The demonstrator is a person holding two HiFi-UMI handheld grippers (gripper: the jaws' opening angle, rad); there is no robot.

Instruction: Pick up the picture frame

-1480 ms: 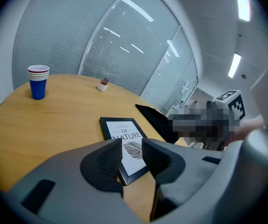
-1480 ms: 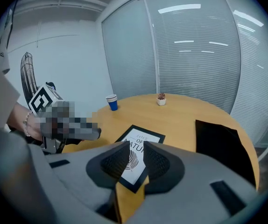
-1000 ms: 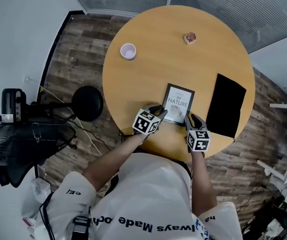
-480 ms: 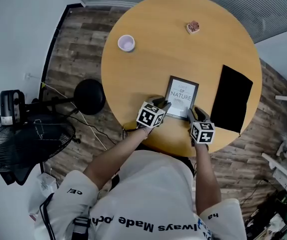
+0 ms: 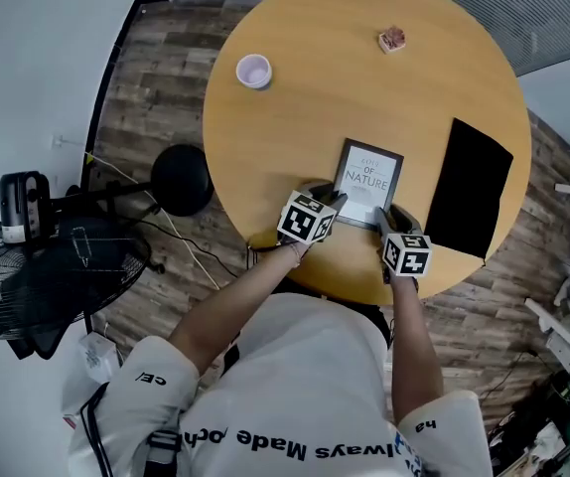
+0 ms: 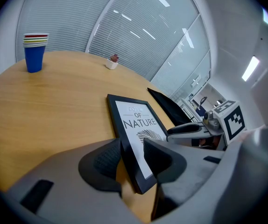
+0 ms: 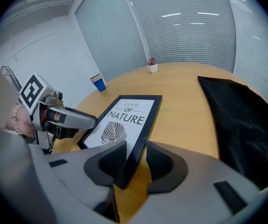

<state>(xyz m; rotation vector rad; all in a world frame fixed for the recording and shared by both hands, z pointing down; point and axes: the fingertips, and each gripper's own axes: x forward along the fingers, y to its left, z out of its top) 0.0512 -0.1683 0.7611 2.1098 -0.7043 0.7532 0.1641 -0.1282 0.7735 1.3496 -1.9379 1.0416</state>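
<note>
A black picture frame (image 5: 369, 179) printed "Love of Nature" lies near the front edge of the round wooden table (image 5: 295, 137). My left gripper (image 5: 337, 198) is at its near left corner and my right gripper (image 5: 387, 216) at its near right corner. In the left gripper view the frame (image 6: 135, 118) runs edge-on between the jaws of the left gripper (image 6: 133, 160), both pads against it. In the right gripper view the frame (image 7: 124, 120) has its corner pinched between the jaws of the right gripper (image 7: 135, 162).
A black cloth (image 5: 469, 189) lies right of the frame. A small white cup (image 5: 254, 71) and a small potted plant (image 5: 392, 39) stand farther back. Stacked cups (image 6: 35, 52) show in the left gripper view. A black stool (image 5: 181, 179) and a fan (image 5: 37, 296) stand on the floor at the left.
Both grippers have closed in on the frame's near corners and now hold there. The head view has shifted a little; the frame lies in the same spot on the table.
</note>
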